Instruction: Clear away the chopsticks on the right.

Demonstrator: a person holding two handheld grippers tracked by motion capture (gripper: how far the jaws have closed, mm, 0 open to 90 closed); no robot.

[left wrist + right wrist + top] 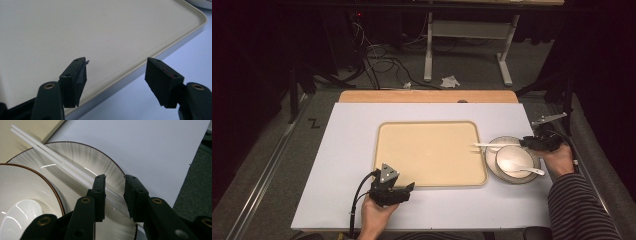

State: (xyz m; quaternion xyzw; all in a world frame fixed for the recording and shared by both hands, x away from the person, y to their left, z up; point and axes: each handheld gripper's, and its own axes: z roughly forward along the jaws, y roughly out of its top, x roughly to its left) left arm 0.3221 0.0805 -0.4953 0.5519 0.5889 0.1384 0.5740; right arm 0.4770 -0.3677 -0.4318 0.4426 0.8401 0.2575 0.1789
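We are closing our right gripper point(114, 195) around white chopsticks point(55, 157) over the plate point(100, 160); our left gripper point(116, 82) is gaping above the tray's point(155, 53) near edge.

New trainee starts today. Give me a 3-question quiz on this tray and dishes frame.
1. True or false: the right tool straddles the chopsticks.
2. The spoon lies in: A the bowl, B the tray, C on the table.
3. Fill in: the left tool is ___ and holds nothing.

Key: 1 true; 2 A; 3 open.
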